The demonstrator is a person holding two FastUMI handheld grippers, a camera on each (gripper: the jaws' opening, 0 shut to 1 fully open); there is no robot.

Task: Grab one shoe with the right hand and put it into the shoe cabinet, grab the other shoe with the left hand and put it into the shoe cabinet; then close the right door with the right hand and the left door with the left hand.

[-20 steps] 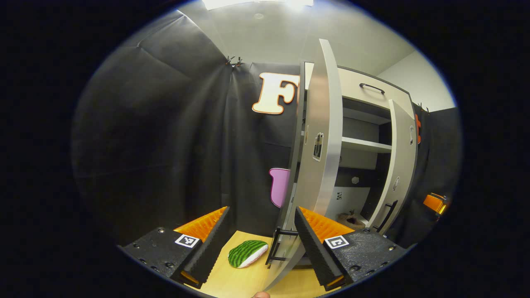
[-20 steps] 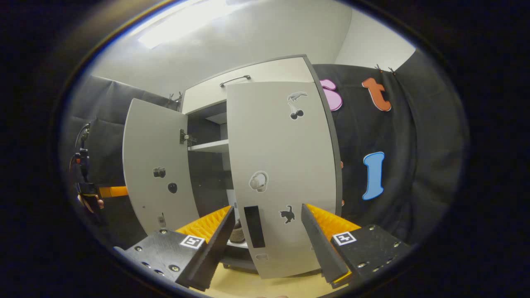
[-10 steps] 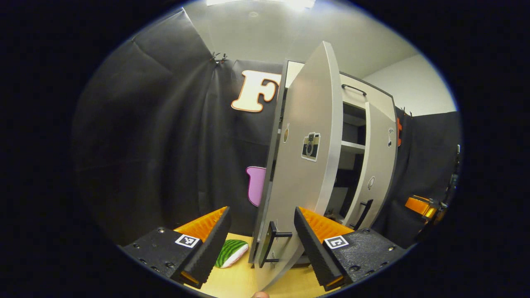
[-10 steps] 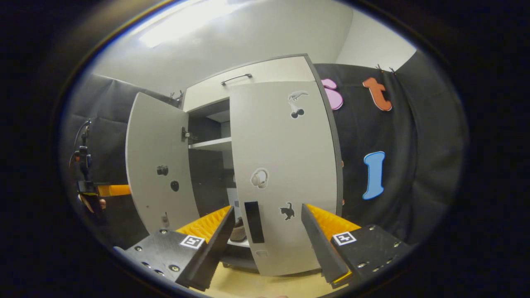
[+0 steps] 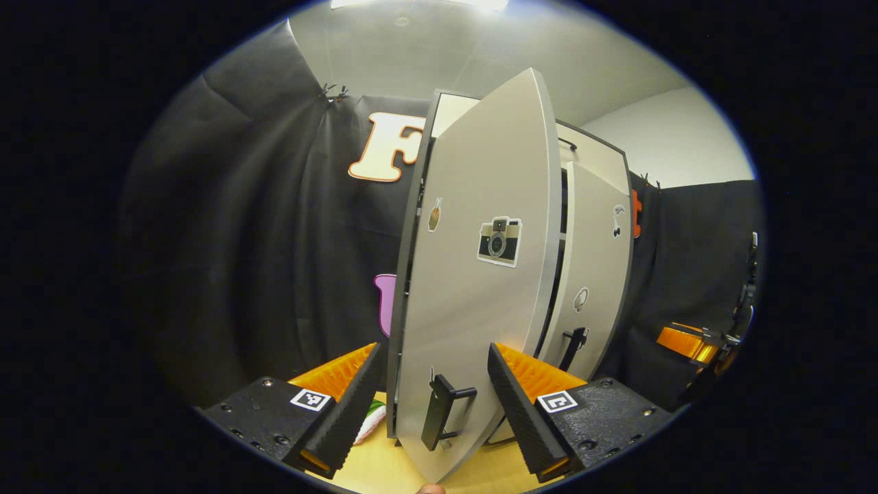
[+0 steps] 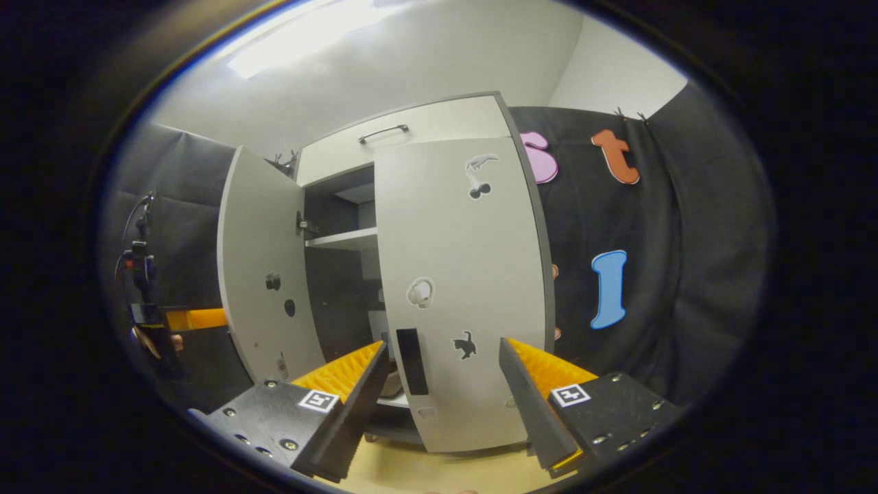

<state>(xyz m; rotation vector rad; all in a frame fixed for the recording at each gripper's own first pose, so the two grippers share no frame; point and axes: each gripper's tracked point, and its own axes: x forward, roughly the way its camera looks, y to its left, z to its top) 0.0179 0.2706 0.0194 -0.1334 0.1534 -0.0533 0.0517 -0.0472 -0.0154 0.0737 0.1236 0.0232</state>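
Grey left door (image 5: 473, 288) sits part open between the spread fingers of the left tool (image 5: 432, 394). Right tool (image 6: 442, 401) gapes too, right door (image 6: 466, 288) nearly shut. Stickers only, no readable writing; a shoe (image 6: 392, 381) is low inside the cabinet (image 6: 425, 127).

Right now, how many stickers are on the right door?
3: one near the top, one at mid-height, a cat lower down. The tongs may hide others.

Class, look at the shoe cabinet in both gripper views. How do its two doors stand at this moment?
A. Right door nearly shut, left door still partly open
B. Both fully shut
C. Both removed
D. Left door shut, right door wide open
A: in the right gripper view the right door lies almost against the cabinet front, while the left door stands out, a dark gap and a shelf between them.
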